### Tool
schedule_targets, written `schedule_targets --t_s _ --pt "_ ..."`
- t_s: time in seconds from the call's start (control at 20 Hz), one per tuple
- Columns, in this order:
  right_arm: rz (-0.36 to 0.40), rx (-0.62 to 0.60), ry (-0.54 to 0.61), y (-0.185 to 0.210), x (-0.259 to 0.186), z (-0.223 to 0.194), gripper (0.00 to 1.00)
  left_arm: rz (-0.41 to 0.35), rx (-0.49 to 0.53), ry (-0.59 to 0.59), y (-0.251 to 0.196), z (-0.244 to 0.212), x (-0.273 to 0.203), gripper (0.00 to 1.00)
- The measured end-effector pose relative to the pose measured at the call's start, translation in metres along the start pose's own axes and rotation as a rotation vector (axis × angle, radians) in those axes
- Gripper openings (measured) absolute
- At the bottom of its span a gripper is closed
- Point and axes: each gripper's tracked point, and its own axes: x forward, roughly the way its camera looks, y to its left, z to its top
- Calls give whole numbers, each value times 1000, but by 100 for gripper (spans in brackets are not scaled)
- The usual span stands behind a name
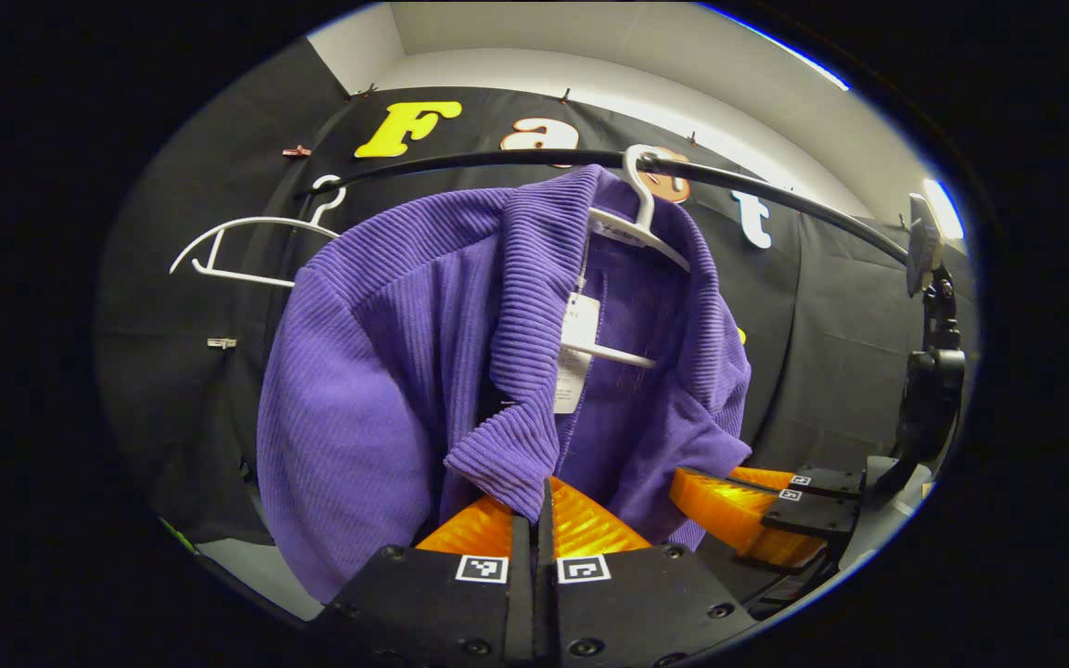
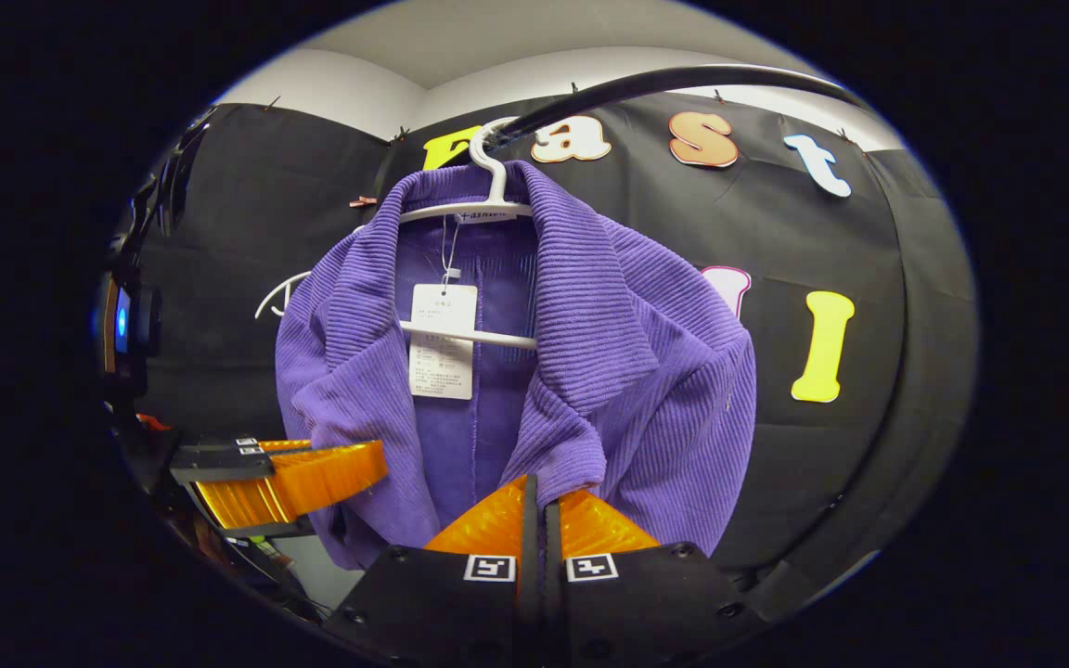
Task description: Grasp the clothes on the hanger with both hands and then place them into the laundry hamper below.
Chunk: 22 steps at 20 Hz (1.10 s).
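1. Left gripper view: closest to the lens, the left gripper (image 1: 542,496) has its two fingers pressed together on the lower tip of the purple jacket (image 1: 386,353), pinching the corduroy lapel between them.
2. Above that, the jacket hangs open-fronted on a white hanger (image 1: 638,227), whose hook sits over a black rail (image 1: 776,197) curving across the top of the booth. A paper tag (image 1: 575,353) dangles inside the collar.
3. Off to the left, a second white hanger (image 1: 247,243) hangs bare on the same rail, well apart from the jacket.
4. At the lower right, the other gripper comes in from the side, its fingers touching the jacket's far front edge.
5. Right gripper view: nearest the lens, the right gripper (image 2: 538,501) is clenched on the bottom point of the jacket's (image 2: 646,371) other lapel, with both fingers bearing on the cloth.
6. The jacket fills the middle, on the white hanger (image 2: 488,199) hooked to the black rail (image 2: 683,76), with the tag (image 2: 443,339) in front of the lining.
7. At the lower left, the left gripper reaches in sideways, its fingers close together against the jacket's edge.
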Motion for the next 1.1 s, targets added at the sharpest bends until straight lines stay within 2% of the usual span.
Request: schedule_targets --t_s 0.3,0.45,0.7,0.85,0.95,1.0,1.1 --pt "-104 -29 -30 -36 -7 20 5 32 -16 -12 20 21 -12 5" --pt "-139 -58 -88 -47 -16 48 5 75 25 -93 32 59 -32 5" --pt "-206 -175 -141 -63 -29 82 5 162 77 -224 62 126 -60 2" --pt "-241 -165 -180 -71 -34 106 5 221 161 -295 77 163 -76 5" --pt "-285 -181 -242 -83 -39 133 5 234 237 -350 76 190 -83 2" --pt "-311 -198 -274 -88 -39 147 5 234 264 -373 76 201 -85 5" --pt "-359 -243 -330 -95 -36 169 5 239 288 -395 80 217 -80 4"
